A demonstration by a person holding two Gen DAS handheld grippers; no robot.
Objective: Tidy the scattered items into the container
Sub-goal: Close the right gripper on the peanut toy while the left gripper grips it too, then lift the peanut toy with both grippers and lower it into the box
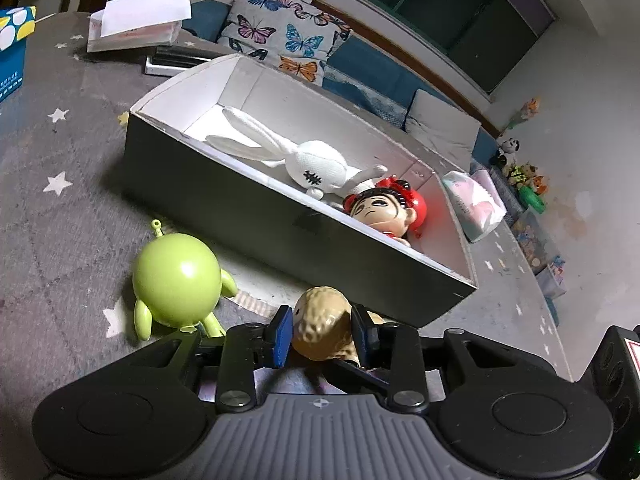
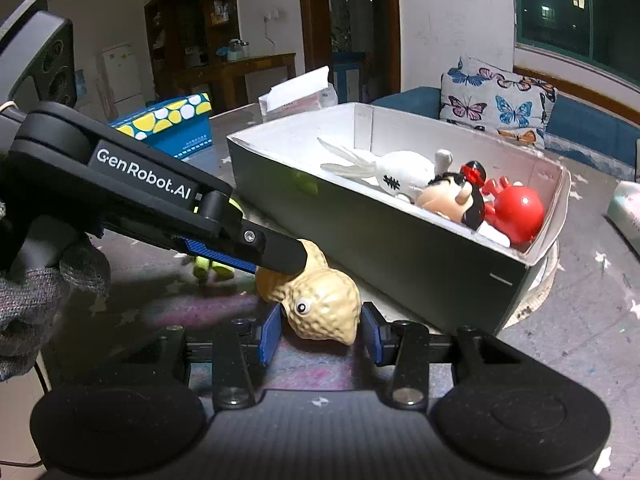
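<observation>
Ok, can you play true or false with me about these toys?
1. The white plush rabbit lies inside the dark cardboard box. True.
2. The round green plastic alien toy is in the box. False: it sits outside, on the grey star-patterned mat.
3. The tan bumpy peanut-shaped toy sits between the right tool's fingers. True.
4. The shiny red crab toy lies on the mat. False: it is in the box.

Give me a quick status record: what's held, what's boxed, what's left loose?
held: tan bumpy peanut-shaped toy, left gripper jaws on one end, right gripper jaws on the other
boxed: white plush bunny, black-haired doll, red figure, in the dark-walled cardboard box
loose: green round plastic figure on the grey star-patterned cloth
</observation>
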